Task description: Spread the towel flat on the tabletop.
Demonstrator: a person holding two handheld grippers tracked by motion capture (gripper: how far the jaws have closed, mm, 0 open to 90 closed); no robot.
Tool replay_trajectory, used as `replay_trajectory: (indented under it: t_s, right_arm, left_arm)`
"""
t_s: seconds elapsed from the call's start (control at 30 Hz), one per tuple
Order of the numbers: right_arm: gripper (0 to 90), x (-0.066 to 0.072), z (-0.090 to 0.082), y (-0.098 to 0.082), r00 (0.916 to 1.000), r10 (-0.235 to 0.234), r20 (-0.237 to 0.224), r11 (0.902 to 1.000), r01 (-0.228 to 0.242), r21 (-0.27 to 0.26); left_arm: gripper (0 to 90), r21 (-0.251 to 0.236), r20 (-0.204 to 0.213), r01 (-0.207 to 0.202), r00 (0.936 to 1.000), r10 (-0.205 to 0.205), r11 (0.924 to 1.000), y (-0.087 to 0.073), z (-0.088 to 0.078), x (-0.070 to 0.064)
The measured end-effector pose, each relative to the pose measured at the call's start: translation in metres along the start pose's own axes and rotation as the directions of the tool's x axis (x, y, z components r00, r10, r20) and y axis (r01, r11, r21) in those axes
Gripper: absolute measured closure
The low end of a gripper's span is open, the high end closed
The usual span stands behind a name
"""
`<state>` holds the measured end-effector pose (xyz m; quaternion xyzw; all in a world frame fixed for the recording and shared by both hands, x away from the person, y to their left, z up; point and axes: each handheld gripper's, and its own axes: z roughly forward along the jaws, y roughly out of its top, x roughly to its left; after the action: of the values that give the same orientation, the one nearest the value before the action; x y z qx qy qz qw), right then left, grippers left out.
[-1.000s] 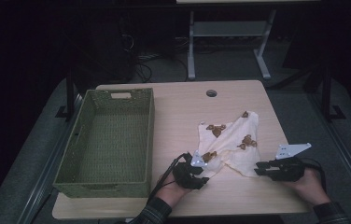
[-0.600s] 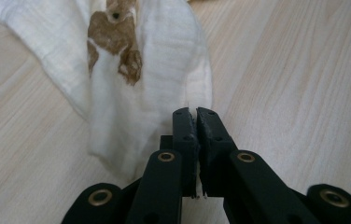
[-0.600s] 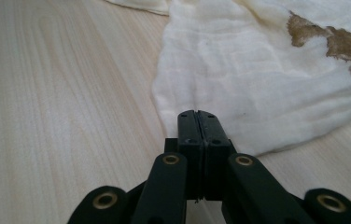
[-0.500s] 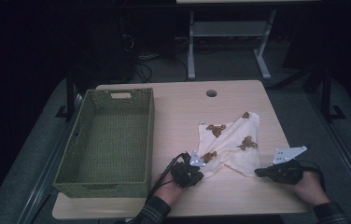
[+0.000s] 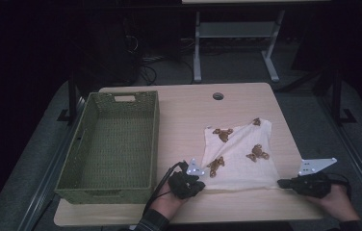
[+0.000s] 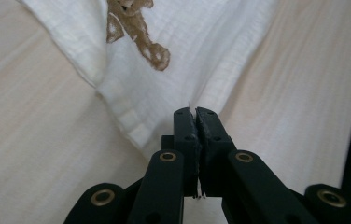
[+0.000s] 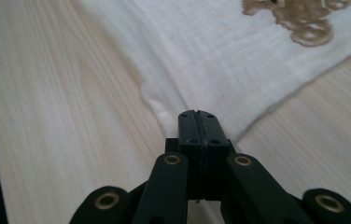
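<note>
A white cloth [image 5: 241,154] printed with brown bears lies flat on the right half of the wooden table [image 5: 184,110]. My left gripper [image 5: 202,185] is at the cloth's near left corner. In the left gripper view its jaws [image 6: 195,112] are shut, with the cloth's [image 6: 164,88] hem pinched between the tips. My right gripper [image 5: 281,183] is at the near right corner. In the right gripper view it [image 7: 197,113] is shut on the cloth's [image 7: 220,56] corner. The near edge runs straight between the two grippers. A hand holds each gripper at the table's front edge.
A green woven basket [image 5: 154,139], empty, stands on the left half of the table. A round cable hole [image 5: 218,96] sits near the far edge. Beyond the table stand a metal frame [image 5: 237,38] and cables on the dark floor.
Both grippers' jaws have shut on the cloth's near corners. The right gripper moved right with its corner, and the near edge is now stretched out wider and straighter.
</note>
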<state>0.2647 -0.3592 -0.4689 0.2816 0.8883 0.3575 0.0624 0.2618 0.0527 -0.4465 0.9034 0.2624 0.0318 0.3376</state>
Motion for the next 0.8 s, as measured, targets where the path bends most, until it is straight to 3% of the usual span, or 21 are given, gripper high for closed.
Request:
replay_trajectory:
  t_s: [0.13,0.2,0.3,0.53,0.57,0.67,0.8]
  right_arm:
    - [88.8,0.002,-0.006,-0.007,0.9999,0.014,-0.004,0.9999,-0.014,-0.001]
    - [84.1,0.003,-0.006,-0.005,1.0000,0.004,0.000,1.0000,-0.004,0.000]
    - [79.2,0.001,-0.004,0.000,1.0000,0.007,0.001,0.9999,-0.007,-0.012]
    - [71.9,-0.004,0.009,0.025,0.9999,-0.008,0.010,0.9990,0.009,-0.045]
    - [71.7,-0.004,0.011,0.028,1.0000,0.005,0.009,0.9990,-0.005,-0.044]
    - [69.9,-0.007,0.019,0.036,0.9998,-0.019,0.008,0.9987,0.019,-0.048]
    - [68.8,-0.010,0.026,0.042,0.9999,-0.017,0.002,0.9988,0.017,-0.046]
  left_arm:
    - [85.2,-0.002,0.034,0.005,0.9994,-0.005,1.0000,-0.002,0.001,-0.005]
    - [75.4,-0.042,0.036,0.026,0.9991,-0.025,0.9988,0.001,0.001,-0.005]
    - [71.1,-0.078,0.028,0.047,0.9986,-0.045,0.9958,0.008,-0.001,0.000]
    - [70.5,-0.107,-0.043,0.055,0.9973,-0.060,0.9928,0.035,0.007,0.022]
    - [69.0,-0.108,-0.058,0.053,0.9965,-0.060,0.9927,0.039,0.009,0.025]
    - [68.2,-0.113,-0.091,0.051,0.9939,-0.062,0.9922,0.051,0.015,0.036]
    - [67.0,-0.114,-0.141,0.039,0.9884,-0.055,0.9927,0.066,0.027,0.053]
